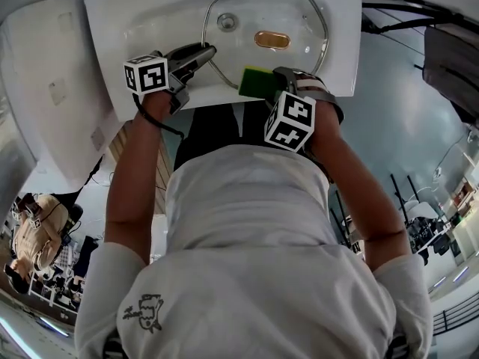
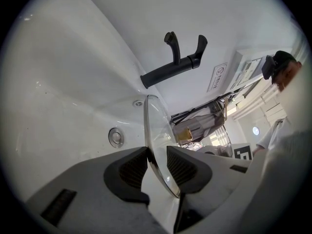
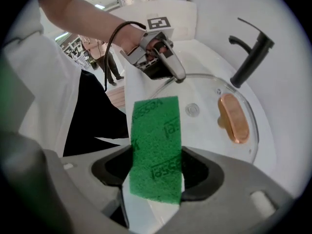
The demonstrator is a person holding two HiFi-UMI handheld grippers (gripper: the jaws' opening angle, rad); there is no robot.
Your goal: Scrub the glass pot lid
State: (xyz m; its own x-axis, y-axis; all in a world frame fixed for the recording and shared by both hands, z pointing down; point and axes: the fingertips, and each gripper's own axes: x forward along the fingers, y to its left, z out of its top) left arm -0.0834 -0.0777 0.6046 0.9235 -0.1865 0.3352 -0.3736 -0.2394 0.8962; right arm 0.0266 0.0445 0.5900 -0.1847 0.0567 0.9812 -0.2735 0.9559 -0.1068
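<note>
The white sink [image 1: 150, 21] fills the top of the head view, with its front edge nearest the person. At the left of that front edge, the left tool [image 1: 206, 51] reaches in nearly level, its marker cube [image 1: 146, 73] just behind the jaws. In the left gripper view the jaws are clenched on the rim of the glass lid [image 2: 158, 130], one ribbed pad [image 2: 132, 168] on each face of the glass, and the lid runs away from them edge-on toward the black tap [image 2: 178, 65] at the back edge of the sink.

From above, the glass lid is a round, metal-rimmed disc over the middle and right of the basin. The left tool grips it at its near-left rim. The drain [image 1: 226, 22] shows through the glass in the lid's left part, and the lid's copper-coloured handle [image 1: 272, 40] sits at its middle. Whether the far rim rests on the basin I cannot tell.

To the right, at the lid's near rim by the sink's front edge, the right tool [image 1: 281, 77] points steeply down. Its jaws grasp a green sponge [image 3: 156, 145] by the two side edges. The sponge stands out past the jaw tips with its printed face toward the camera, and its far end is near the lid's rim.
</note>
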